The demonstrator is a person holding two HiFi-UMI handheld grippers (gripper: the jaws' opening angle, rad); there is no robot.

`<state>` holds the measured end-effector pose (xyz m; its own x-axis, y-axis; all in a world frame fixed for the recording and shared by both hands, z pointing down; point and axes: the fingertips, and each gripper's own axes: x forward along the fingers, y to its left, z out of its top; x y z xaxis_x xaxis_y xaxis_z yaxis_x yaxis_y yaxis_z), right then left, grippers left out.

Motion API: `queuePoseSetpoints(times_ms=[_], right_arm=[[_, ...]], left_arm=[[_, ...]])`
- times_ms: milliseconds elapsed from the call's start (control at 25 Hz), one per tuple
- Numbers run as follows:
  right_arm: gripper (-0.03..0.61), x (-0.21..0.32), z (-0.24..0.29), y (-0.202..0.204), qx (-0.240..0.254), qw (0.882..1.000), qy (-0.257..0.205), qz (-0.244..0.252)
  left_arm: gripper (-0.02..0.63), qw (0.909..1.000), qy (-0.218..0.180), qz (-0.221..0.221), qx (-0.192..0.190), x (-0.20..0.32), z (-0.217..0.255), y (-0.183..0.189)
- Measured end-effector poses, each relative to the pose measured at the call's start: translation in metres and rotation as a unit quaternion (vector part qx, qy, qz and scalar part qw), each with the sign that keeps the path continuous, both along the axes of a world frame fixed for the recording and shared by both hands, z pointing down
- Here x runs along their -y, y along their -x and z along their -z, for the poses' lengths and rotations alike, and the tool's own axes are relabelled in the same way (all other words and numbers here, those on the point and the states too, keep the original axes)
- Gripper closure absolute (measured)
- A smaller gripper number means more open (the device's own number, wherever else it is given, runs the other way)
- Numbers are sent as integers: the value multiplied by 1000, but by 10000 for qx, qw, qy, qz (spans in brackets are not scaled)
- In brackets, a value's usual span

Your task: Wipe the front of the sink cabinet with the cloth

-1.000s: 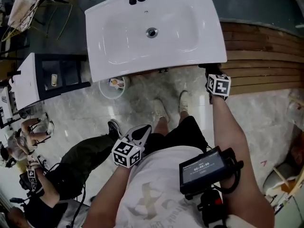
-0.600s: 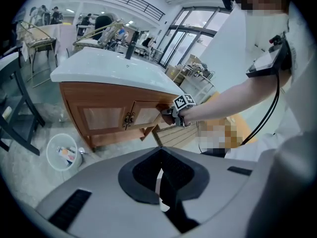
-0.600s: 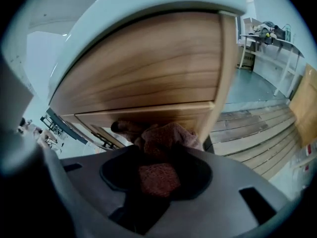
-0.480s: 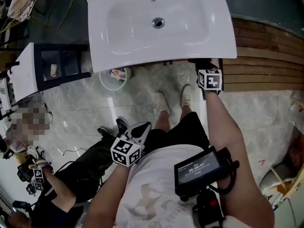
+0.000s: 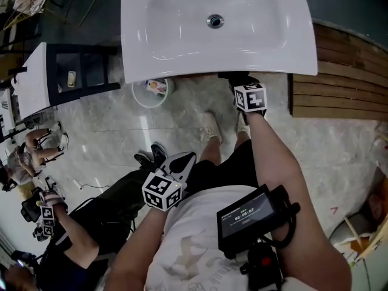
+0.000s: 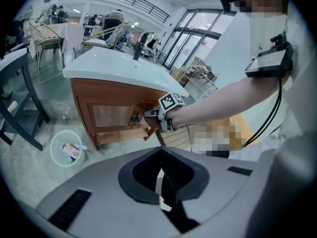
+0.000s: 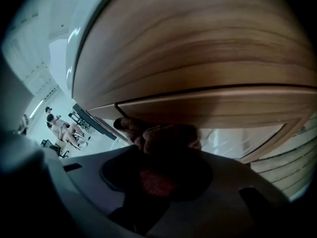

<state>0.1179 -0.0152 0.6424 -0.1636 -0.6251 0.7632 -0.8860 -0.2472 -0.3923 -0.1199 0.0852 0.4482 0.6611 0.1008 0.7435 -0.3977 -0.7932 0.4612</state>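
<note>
The sink cabinet [image 6: 106, 114] is brown wood under a white basin [image 5: 218, 23]. My right gripper [image 5: 233, 77] reaches under the basin's front edge, left of the right corner. It is shut on a brown cloth [image 7: 161, 135]. The cloth presses against the wooden cabinet front [image 7: 198, 68] by the top edge of a door panel. In the left gripper view the right gripper [image 6: 157, 115] holds the cloth [image 6: 150, 124] on the cabinet near the metal handles. My left gripper [image 5: 182, 161] hangs back at waist height, far from the cabinet. Its jaws are shut, with nothing between them [image 6: 159, 175].
A white bin [image 5: 151, 91] with rubbish stands on the marble floor under the cabinet's left end. A black-framed unit [image 5: 66, 74] stands further left. Wooden slats [image 5: 345, 83] lie to the right. The person's shoes [image 5: 212, 127] are before the cabinet. Other people [image 5: 36, 156] crouch at left.
My right gripper has slid the cloth leftward along the cabinet front, from near the right corner toward the middle. The left gripper has stayed at the waist.
</note>
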Motion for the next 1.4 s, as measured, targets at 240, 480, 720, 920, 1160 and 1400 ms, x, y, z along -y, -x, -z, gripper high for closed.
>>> queuePoseSetpoints(times_ms=[240,480,720,920,1160,1400], right_arm=[[428,4,-7,10,107,9999,-56,92],[428,-43,-19,-56,-111,9974,138,-698],[428,-102,-26,-130,-480,9885,335,-1391],[428,-138,-35,-174,-750,9781,557,-1859],[428,-118,-52,-148,-427,9852,501,-1585],[428,-40,-53,-51,291,9984,48,-483]], left_arm=[[606,9998,-178,-100,-6,5,1,-1],[606,9983,-456,-345,-73,5,0,-10],[606,9963,-697,-325,-382,13,-14,-35],[606,9951,-741,-276,-593,15,-23,-52],[606,9921,-1020,-256,-683,17,-33,-62],[606,9902,-1129,-96,-817,26,-33,-60]])
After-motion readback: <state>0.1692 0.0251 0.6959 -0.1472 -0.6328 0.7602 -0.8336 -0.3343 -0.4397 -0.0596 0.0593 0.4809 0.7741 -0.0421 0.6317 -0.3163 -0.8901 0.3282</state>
